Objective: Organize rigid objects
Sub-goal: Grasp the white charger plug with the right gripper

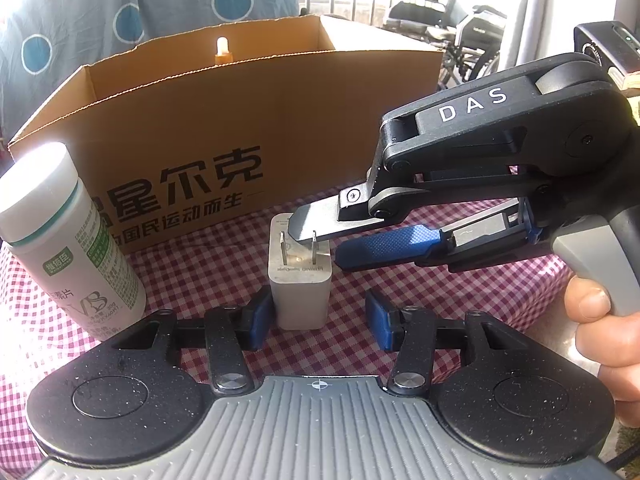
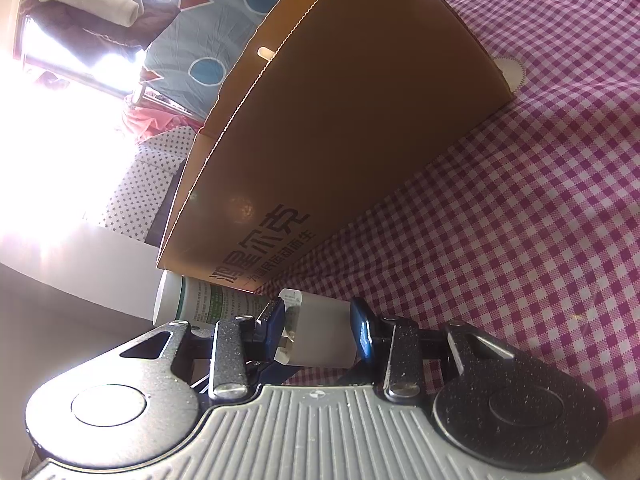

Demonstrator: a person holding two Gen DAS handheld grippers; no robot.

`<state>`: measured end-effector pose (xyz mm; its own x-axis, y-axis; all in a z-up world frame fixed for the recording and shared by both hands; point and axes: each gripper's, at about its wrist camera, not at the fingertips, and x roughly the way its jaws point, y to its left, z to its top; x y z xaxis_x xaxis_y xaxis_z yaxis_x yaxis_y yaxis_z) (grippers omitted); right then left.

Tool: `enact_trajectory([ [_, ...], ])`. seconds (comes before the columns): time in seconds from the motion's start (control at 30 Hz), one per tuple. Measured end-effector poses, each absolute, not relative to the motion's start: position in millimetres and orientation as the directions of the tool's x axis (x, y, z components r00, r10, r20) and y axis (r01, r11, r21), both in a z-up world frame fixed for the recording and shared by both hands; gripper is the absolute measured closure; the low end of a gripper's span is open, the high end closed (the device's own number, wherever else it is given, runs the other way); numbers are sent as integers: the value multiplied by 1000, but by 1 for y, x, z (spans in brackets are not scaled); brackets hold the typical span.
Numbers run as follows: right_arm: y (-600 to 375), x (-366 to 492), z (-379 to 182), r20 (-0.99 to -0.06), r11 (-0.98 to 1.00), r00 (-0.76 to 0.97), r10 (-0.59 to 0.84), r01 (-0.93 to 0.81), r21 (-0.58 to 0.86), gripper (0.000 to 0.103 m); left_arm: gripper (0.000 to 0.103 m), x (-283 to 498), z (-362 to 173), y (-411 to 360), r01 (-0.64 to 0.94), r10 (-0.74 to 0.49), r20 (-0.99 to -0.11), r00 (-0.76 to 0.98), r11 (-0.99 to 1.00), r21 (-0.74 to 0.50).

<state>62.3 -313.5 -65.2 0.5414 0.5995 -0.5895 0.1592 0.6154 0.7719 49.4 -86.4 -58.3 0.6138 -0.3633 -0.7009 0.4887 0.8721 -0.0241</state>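
From the left wrist view, the white charger [image 1: 300, 276] stands dead centre of the frame on the checked tabletop [image 1: 460, 292], prongs pointing up, just in front of the open cardboard box [image 1: 280, 120] that fills the upper middle. The left tongs [image 1: 316, 322] sit low in the frame, parted, straddling the charger's base: the left pad looks to touch its side, the right pad stands clear, so nothing is gripped. Coming in from the right of the frame, held by a hand [image 1: 604, 328] at the right edge, the right tongs [image 1: 320, 246] reach the charger's top, one metal finger over the prongs, the blue pad just beside the body. A white pill bottle [image 1: 68, 248] stands at the left edge. Over to the right wrist view, tilted hard: the charger [image 2: 320, 332] lies between the right tongs [image 2: 322, 330] at lower centre, the left pad at its pronged end, the right pad near its far end; whether they press, I cannot tell. The bottle [image 2: 192, 300] sits just behind, the box [image 2: 360, 100] across the upper middle. My read: the charger is light, hard and smooth-sided, so slippery; take it across the flat sides, not by the thin prongs.
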Motion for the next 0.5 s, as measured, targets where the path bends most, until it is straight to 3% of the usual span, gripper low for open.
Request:
enact_trajectory([
  [0.27,-326,55,-62,-589,614,555,587,169,771,64,56,55,-54,-82,465,-348,-686,639,885,-15],
  [0.5,-320,57,-61,-596,618,546,589,170,767,64,68,60,-55,-81,456,-340,-696,632,890,-21],
])
